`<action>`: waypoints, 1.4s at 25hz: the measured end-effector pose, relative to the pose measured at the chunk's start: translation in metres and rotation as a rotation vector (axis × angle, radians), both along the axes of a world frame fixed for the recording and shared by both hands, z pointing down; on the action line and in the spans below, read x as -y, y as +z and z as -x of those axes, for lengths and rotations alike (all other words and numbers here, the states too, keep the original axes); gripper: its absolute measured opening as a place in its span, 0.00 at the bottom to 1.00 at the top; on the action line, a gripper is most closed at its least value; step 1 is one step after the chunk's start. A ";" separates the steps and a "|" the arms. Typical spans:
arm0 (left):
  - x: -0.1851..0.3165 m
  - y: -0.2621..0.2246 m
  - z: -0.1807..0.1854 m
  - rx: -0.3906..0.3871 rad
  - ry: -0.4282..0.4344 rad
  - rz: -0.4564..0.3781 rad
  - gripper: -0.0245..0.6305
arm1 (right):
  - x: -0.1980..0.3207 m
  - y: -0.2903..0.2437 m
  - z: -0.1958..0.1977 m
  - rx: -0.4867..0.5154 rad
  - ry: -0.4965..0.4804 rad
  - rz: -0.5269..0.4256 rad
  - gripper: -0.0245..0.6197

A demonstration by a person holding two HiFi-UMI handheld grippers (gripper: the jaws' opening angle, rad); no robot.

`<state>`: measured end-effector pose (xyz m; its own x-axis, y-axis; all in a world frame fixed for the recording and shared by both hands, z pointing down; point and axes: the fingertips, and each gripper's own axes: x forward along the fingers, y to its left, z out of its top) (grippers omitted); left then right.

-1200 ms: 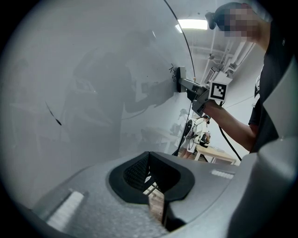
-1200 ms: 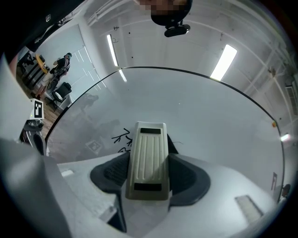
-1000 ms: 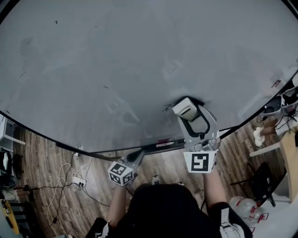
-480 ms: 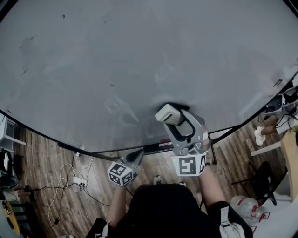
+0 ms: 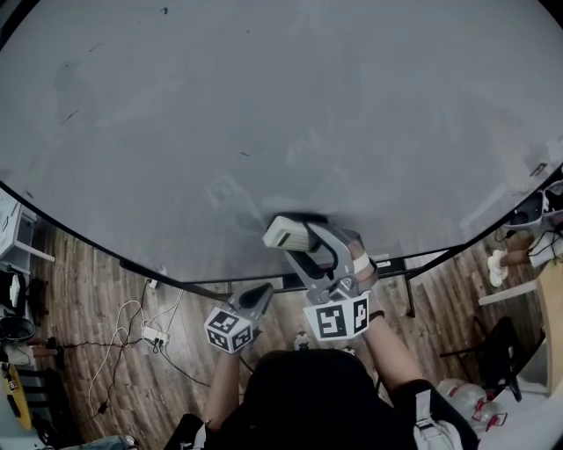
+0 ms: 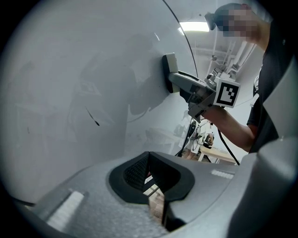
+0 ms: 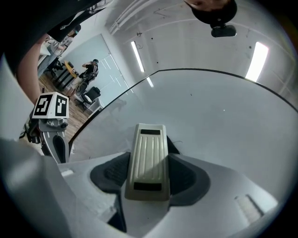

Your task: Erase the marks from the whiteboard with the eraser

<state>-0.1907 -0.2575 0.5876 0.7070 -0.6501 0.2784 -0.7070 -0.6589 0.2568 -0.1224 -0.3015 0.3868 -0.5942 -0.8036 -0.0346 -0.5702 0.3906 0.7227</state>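
**Eraser on board; next mark up and left**

Check the left tongs (image 5: 260, 295) first: closed on nothing, held below the lower edge of the board (image 5: 369, 105), clear of the work. Read the right tongs (image 5: 294, 235) as clamped on the eraser (image 5: 283, 232) across its width, long axis pointing straight out from the tongs in the right gripper view. Find the eraser laid flat against the board close to that lower edge, apparently in contact. Look beyond it for the nearest mark (image 5: 244, 155): a short dash up and left of the eraser, near. Expect a sweep toward that dash by the right tongs, much the nearer of the two. Treat the faint stroke (image 5: 67, 115) at far left and the dot (image 5: 164, 10) near the top as later work.
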 end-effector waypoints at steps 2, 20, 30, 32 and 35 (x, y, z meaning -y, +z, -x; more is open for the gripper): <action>-0.001 0.000 0.006 0.000 -0.012 0.000 0.05 | -0.001 0.003 0.008 -0.007 -0.012 0.004 0.43; 0.003 -0.005 -0.029 -0.006 0.034 -0.008 0.05 | 0.006 -0.021 -0.066 0.044 0.090 -0.018 0.43; 0.000 -0.005 -0.073 -0.005 0.079 0.005 0.05 | 0.016 -0.032 -0.154 0.078 0.221 -0.031 0.43; 0.000 -0.005 -0.077 -0.007 0.079 0.005 0.05 | 0.017 -0.033 -0.166 0.082 0.232 -0.037 0.43; 0.001 -0.006 -0.081 -0.010 0.080 0.005 0.05 | 0.019 -0.033 -0.179 0.093 0.253 -0.032 0.43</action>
<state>-0.1098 -0.2588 0.5820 0.7597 -0.5896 0.2743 -0.6492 -0.7120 0.2675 0.0567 -0.3207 0.3535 -0.3678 -0.9236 -0.1077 -0.7111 0.2048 0.6726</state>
